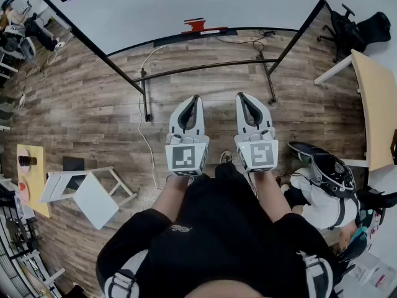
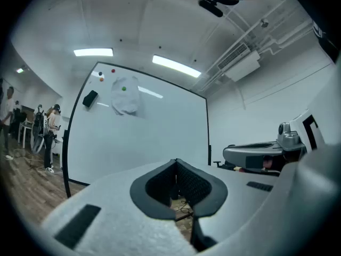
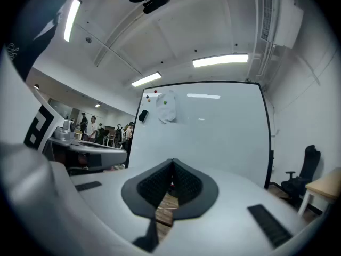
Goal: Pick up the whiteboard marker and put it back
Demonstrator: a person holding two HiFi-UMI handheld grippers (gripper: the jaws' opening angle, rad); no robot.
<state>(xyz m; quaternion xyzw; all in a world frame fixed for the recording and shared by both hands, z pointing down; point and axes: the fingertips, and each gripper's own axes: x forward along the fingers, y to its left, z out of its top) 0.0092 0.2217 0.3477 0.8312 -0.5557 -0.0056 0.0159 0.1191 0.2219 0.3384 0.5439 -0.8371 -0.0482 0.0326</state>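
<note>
I stand facing a large whiteboard (image 1: 186,2) on a black-framed stand. Both grippers are held level side by side, pointing at it. The left gripper (image 1: 195,97) is shut with nothing in it, jaws meeting at their tips (image 2: 176,161). The right gripper (image 1: 241,95) is also shut and empty (image 3: 172,161). A small red item (image 1: 198,25) sits at the board's bottom edge; I cannot tell what it is. No marker shows clearly. High on the board (image 2: 138,137) hang a black eraser (image 2: 90,98) and a white cloth (image 2: 125,96).
The stand's black floor bars (image 1: 205,67) lie between me and the board, with a white cable (image 1: 146,141) on the wood floor. A tipped white stool (image 1: 93,194) lies left, bags (image 1: 332,172) and a wooden desk (image 1: 378,104) right. People stand far left (image 3: 90,128).
</note>
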